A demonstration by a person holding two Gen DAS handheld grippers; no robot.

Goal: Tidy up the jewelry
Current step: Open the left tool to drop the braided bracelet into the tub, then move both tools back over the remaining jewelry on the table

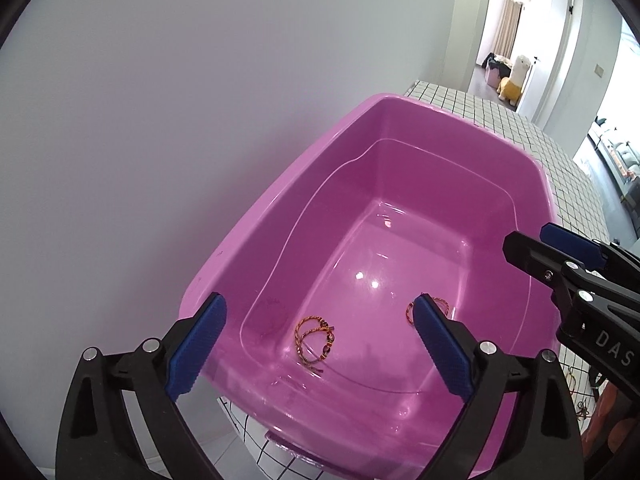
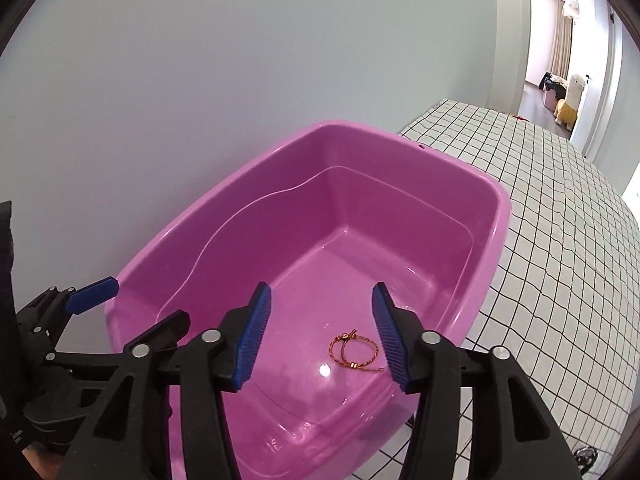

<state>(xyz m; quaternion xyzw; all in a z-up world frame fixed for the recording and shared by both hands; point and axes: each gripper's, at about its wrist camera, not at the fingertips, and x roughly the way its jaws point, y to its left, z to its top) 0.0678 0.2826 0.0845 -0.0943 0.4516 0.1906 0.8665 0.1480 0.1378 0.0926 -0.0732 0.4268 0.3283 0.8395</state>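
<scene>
A pink plastic tub (image 1: 280,216) (image 2: 472,184) stands on a checked cloth against a white wall. On its floor lies a coiled orange cord bracelet (image 1: 314,338). A second one (image 1: 442,303) shows only partly behind my left gripper's right finger. The right wrist view shows one bracelet (image 2: 354,352) lying flat on the tub floor. My left gripper (image 1: 320,306) (image 2: 136,304) hangs over the tub's near end, open wide, with nothing between its blue pads. My right gripper (image 2: 321,294) (image 1: 528,240) is beside it over the tub, open and holding nothing.
The black-and-white checked tablecloth (image 2: 560,240) runs to the right of the tub. Thin cords and small pieces (image 1: 580,400) lie on it near the right gripper. The white wall (image 1: 160,120) is close behind the tub. A doorway (image 1: 516,40) opens at the far right.
</scene>
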